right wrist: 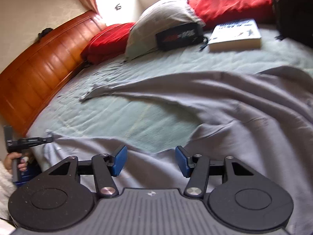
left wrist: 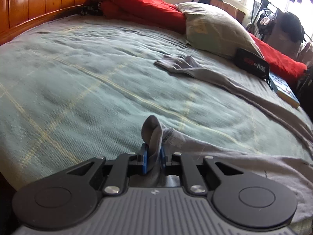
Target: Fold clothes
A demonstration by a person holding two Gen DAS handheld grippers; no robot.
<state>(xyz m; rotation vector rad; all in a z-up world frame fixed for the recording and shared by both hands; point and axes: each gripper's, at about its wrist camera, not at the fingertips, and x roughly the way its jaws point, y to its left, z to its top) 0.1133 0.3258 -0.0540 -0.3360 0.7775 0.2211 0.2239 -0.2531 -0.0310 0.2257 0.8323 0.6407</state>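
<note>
A grey pair of trousers [right wrist: 244, 105] lies spread over the green bedspread [left wrist: 82, 82], its legs fanned apart. In the left wrist view my left gripper [left wrist: 153, 157] is shut on the hem of one grey leg [left wrist: 154, 133], and a loop of cloth sticks up between the blue pads. The other leg [left wrist: 195, 68] stretches away toward the pillow. My right gripper [right wrist: 150, 159] stands open just above the grey cloth near its crotch, with nothing between the fingers. In the right wrist view the left gripper [right wrist: 49, 139] shows at far left, held by a hand.
A wooden headboard [right wrist: 39, 72] runs along the left side. Red cushions [left wrist: 140, 7], a beige pillow [left wrist: 213, 27], a black pouch [right wrist: 178, 37] and a book [right wrist: 234, 35] lie along the far side of the bed. Bare bedspread lies between the trouser legs.
</note>
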